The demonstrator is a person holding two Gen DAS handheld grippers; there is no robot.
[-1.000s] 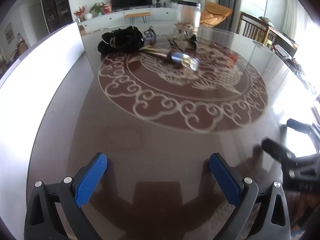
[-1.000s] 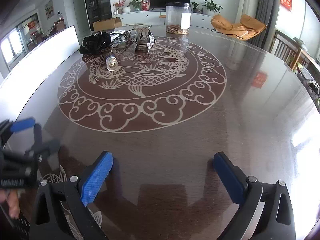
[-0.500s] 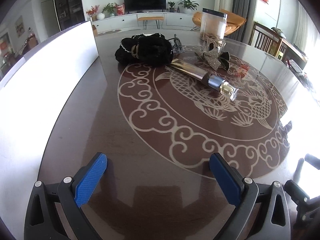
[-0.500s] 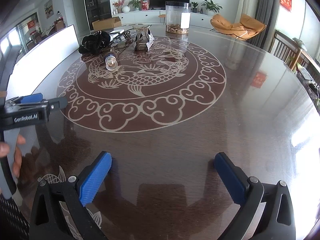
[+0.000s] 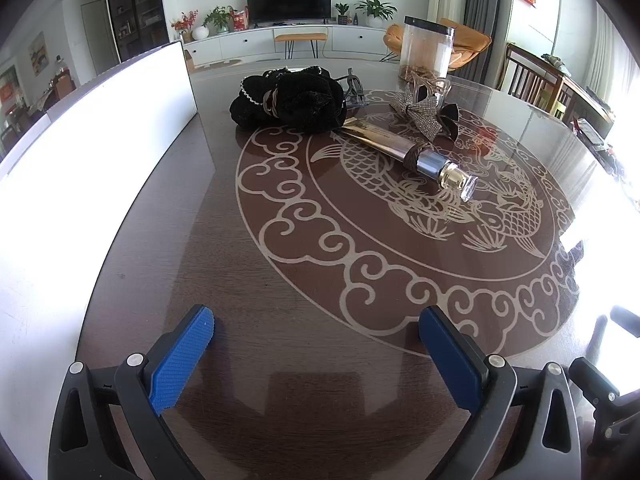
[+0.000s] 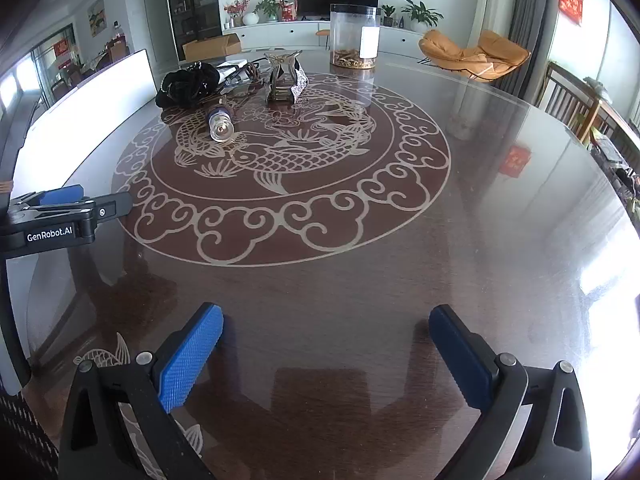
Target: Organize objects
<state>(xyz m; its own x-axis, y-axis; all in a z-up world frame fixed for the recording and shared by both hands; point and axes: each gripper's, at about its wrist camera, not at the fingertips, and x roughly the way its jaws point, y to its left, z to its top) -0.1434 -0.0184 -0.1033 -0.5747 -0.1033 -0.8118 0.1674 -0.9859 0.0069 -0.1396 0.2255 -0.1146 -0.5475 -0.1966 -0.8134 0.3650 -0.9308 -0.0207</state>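
Right now both grippers hang low over the near edge of a big round glass-topped surface [image 5: 280, 360] patterned with a pale fish and curling clouds, and neither one holds anything. The left gripper [image 5: 316, 356] has its blue-padded fingers [image 5: 180, 360] spread wide apart, with only bare surface between them; the right gripper [image 6: 326, 356] is splayed just as wide over its own bare patch. From the right wrist view the left gripper shows side-on at the left edge, marked "GenRobot.AI". The things to be tidied all sit well away from both grippers, clustered on the far side of the surface. A black fabric bundle [image 5: 288, 100] trimmed with pale beading lies nearest the tall white panel [image 5: 100, 152] that stands along the left edge. A gold tube [image 5: 404, 152] with a clear cap lies on its side just beside the bundle, its flat end touching or tucked under the fabric, I cannot tell which, and its cap pointing out over the fish pattern. Just behind the tube rests a sparkly bow [image 5: 424, 114] with dark tips. A grey clip-like item [image 5: 354, 88] lies behind the bundle, too small to make out. Farther back stands a tall clear canister [image 5: 426, 54] with a black lid and brownish contents at the bottom.
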